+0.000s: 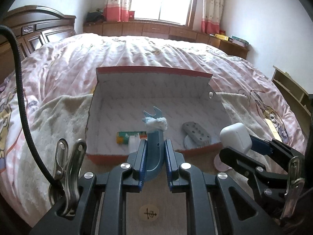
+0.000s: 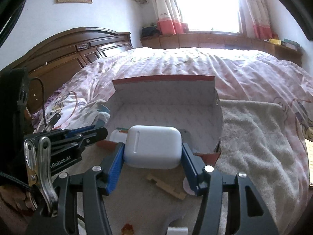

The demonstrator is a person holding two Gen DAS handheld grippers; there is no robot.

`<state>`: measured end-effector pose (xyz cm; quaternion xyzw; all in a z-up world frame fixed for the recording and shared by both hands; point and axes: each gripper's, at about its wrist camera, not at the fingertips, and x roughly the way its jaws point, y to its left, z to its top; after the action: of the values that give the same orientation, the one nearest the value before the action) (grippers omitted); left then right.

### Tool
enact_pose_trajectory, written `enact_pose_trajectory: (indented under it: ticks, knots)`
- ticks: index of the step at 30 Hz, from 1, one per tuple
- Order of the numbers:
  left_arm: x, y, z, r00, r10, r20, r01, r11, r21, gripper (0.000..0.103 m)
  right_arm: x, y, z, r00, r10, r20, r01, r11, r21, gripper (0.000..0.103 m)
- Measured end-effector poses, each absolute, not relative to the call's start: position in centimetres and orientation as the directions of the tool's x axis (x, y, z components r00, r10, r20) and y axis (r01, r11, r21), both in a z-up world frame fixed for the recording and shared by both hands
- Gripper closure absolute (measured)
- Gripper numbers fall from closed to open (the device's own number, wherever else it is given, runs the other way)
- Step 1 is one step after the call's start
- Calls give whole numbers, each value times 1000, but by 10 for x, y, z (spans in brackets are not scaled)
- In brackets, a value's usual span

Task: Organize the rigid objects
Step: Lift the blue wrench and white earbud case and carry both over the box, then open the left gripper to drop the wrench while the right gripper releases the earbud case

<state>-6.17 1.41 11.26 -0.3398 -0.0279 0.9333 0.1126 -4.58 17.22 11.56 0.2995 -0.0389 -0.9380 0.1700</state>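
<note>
An open box (image 1: 152, 90) with red edges and white patterned lining lies on the bed; it also shows in the right wrist view (image 2: 166, 101). My left gripper (image 1: 155, 156) is shut on a blue plastic hook (image 1: 154, 148) tipped with white fluff, at the box's near edge. My right gripper (image 2: 152, 154) is shut on a white earbud case (image 2: 153, 146), also seen in the left wrist view (image 1: 235, 137), just before the box's near right corner. Inside the box lie a green-and-white tube (image 1: 129, 136) and a grey block with holes (image 1: 196, 133).
A cream towel (image 2: 254, 137) lies under and right of the box. A wooden strip (image 2: 166, 186), a pink disc (image 1: 221, 163) and a round token (image 1: 148, 213) lie on the tan board below the grippers. A dark headboard (image 2: 68, 54) stands left.
</note>
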Motion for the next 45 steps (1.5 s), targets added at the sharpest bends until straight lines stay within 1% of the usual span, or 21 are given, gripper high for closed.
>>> enact_pose_trajectory:
  ticks: [15, 25, 30, 45]
  knots:
    - [-102, 26, 106, -737, 230, -636, -207, -972, -112, 85, -89, 179, 108, -761, -304, -573, 252, -953, 170, 43]
    - [-127, 29, 91, -710, 229, -666, -207, -972, -114, 85, -112, 179, 97, -755, -269, -598, 231, -963, 142, 43]
    - [-133, 28, 82, -717, 196, -669, -183, -979, -91, 85, -120, 179, 90, -756, -239, -610, 204, -971, 127, 43]
    - [-143, 33, 75, -732, 171, -660, -183, -982, -52, 85, -132, 179, 77, -754, -196, -627, 171, -980, 101, 43]
